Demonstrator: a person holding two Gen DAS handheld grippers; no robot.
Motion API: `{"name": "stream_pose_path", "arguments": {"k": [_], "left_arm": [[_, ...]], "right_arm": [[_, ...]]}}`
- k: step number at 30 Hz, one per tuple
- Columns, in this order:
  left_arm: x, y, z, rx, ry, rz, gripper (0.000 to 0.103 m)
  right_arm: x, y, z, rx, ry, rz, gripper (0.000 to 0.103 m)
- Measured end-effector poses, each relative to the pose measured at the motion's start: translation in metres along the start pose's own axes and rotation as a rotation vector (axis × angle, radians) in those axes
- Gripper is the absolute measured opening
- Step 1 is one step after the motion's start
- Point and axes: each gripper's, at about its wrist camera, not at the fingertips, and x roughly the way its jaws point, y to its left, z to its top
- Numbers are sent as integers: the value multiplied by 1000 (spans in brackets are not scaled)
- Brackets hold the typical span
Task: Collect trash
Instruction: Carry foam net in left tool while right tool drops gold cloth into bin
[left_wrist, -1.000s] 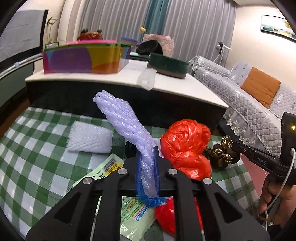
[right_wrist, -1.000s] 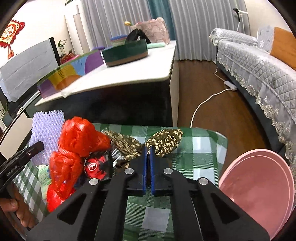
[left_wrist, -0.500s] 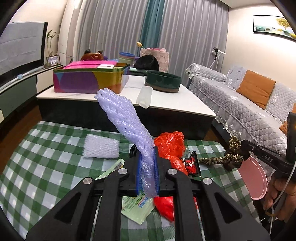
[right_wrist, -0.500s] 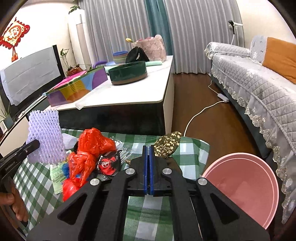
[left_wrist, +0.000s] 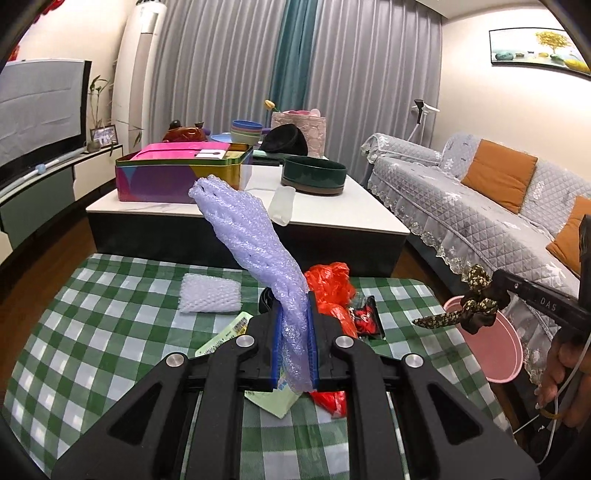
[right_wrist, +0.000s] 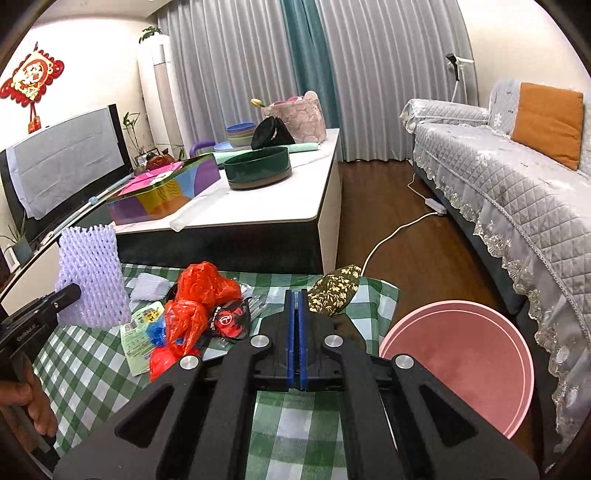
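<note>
So we're mid-haul here: both hands are loaded and nothing has been dropped in the bin yet.

Going from the left: the white foam net (left_wrist: 209, 295) sits on the green-checked worktop (left_wrist: 92, 332), not picked up. Next to it the left claw (left_wrist: 293, 354) is clamped down on the purple foam net (left_wrist: 251, 236), squashing its lower end flat between the blue pads while the rest sticks up and leans left, clear of the worktop. Under and just behind that claw there's a printed paper wrapper (left_wrist: 225, 334), a crumpled red plastic bag (left_wrist: 332, 291) and a small black-and-red packet (left_wrist: 365, 317), all lying in a heap.

Further right, the right claw (right_wrist: 297, 325) is pinched basically all the way shut on a brown floral scrap (right_wrist: 334, 290); from the left camera you can see that scrap dangling off its tip, up in the air. Right below and past it, off the worktop's right edge, is the pink bin (right_wrist: 458, 365) on the floor by the sofa.

My read: this is the carry step. Next move looks like swinging the right claw over the bin's mouth and opening up, then bringing the left one across the heap to do the same. The foam net is long and floppy, so it probably needs to be well over the rim before letting go.
</note>
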Motion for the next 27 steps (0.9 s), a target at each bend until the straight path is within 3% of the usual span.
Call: {"name": "stream_pose_path", "arguments": {"k": [17,22,27], "left_arm": [[-9,-35,-10,75,14,-67,11],[-5,-49,-14,105,24,-83,11],[1,-61,-18,129,40,-93,11]], "right_arm": [[-58,-3,21,-68,-36,-17,2],[-66,-20,29,-103,-40,-48,2],[-65,-46,20,-45,-52,-87,2]]}}
